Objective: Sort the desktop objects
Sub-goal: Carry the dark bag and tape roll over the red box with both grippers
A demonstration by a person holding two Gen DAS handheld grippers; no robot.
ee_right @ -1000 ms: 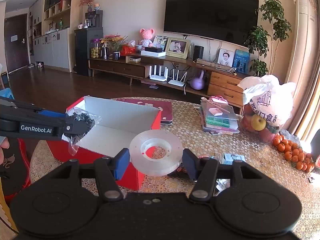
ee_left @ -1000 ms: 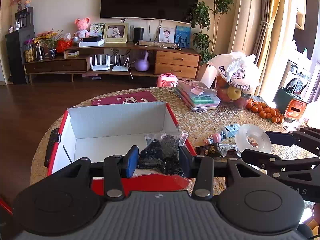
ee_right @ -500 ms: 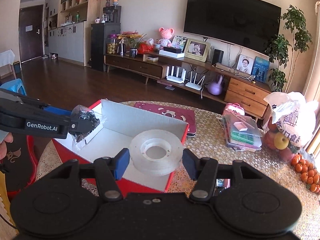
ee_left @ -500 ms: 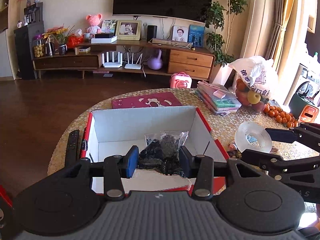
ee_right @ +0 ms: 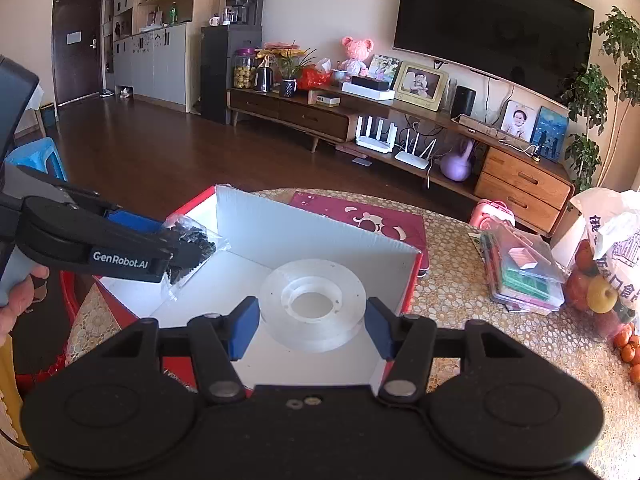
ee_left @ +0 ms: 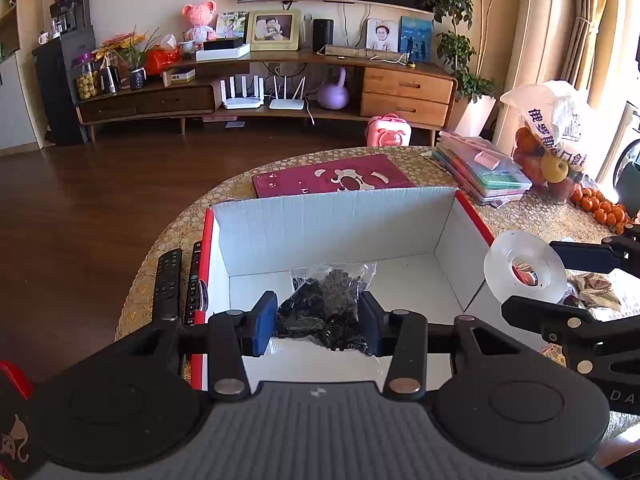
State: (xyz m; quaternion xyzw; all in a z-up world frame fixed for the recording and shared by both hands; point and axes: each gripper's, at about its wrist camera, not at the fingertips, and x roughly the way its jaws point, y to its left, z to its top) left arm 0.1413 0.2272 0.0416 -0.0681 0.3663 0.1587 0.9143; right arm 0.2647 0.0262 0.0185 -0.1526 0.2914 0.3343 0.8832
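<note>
Clear plastic is what both tongs carry. The left gripper [ee_left: 318, 322] is closed on a small transparent bag of black pieces [ee_left: 326, 304], pinched between its blue pads low in the middle of the left wrist view, hanging over the white floor of the red-sided, white-lined cardboard box [ee_left: 332, 220]. The right gripper [ee_right: 312, 326] is closed across a translucent flat tape roll [ee_right: 313, 304], jaws spread to the roll's full width, held over the box's near corner at the centre of the right wrist view.

Judging from this, the risks lie in the release. The bag is limp and gripped only at its bulk, so it may snag on a pad and drop unevenly. The roll sits close to the box's right wall; let go there, it could strike the rim and roll out onto the gold patterned tablecloth [ee_right: 452, 308]. The two tools are also near each other and could collide.

Compared with a second ago, both grippers have advanced: the box interior now fills more of each view, and the roll has moved from beside the box to above its opening.
</note>
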